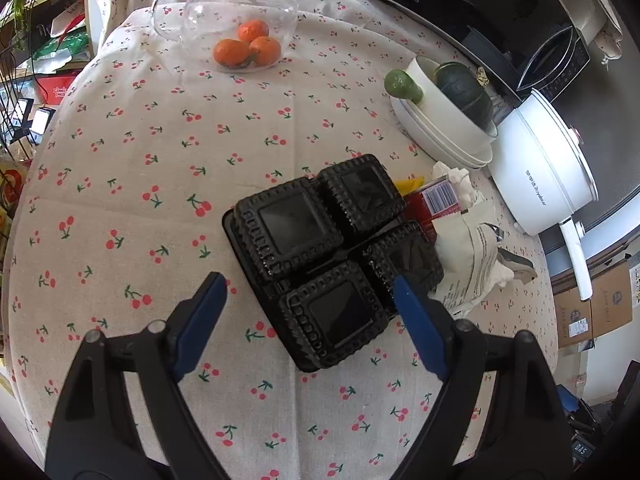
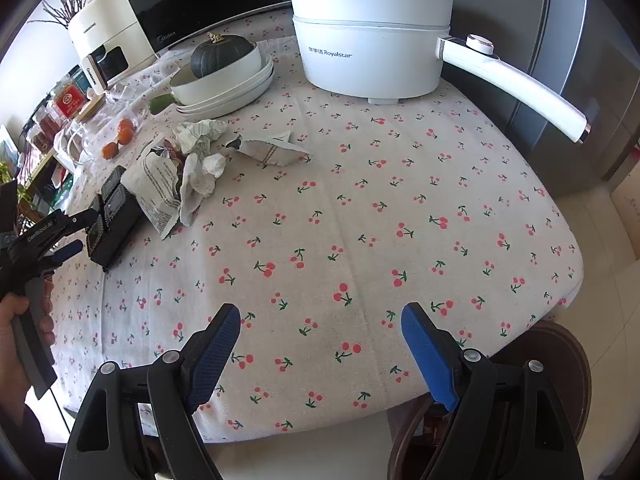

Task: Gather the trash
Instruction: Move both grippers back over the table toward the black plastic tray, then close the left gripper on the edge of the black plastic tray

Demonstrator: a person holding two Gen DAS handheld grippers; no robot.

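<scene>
A black plastic four-cup tray (image 1: 336,256) lies upside down on the desk (image 1: 160,184), which is covered by a cherry-print cloth. The left tongs (image 1: 308,300) hang over the tray's near end with their blue pads spread wide: one pad is over bare cloth just beside the tray, and the other is over the tray's right edge. Neither pad presses on the tray, and nothing is gripped. In the right wrist view the same tongs (image 2: 78,236) show at the far left, held by a hand (image 2: 16,320), with the tray (image 2: 112,220) just beyond them.

The rest of the trash sits in a loose heap touching the tray's far side: a torn printed paper bag (image 1: 472,264), crumpled white tissues (image 2: 200,172), a red carton with a barcode (image 1: 436,200) and a bit of yellow wrapper (image 1: 410,184). A folded piece of paper packaging (image 2: 272,148) lies a little apart from the heap, toward the white Royalstar electric pot (image 2: 368,52).

The right tongs (image 2: 320,340) hover over empty cloth near the desk's front edge, open and holding nothing, well apart from the heap.

Farther back are stacked white dishes (image 2: 224,92) holding a dark green squash (image 2: 220,54), and a glass jug (image 1: 232,12) with three tangerines (image 1: 248,46) beside it.
</scene>
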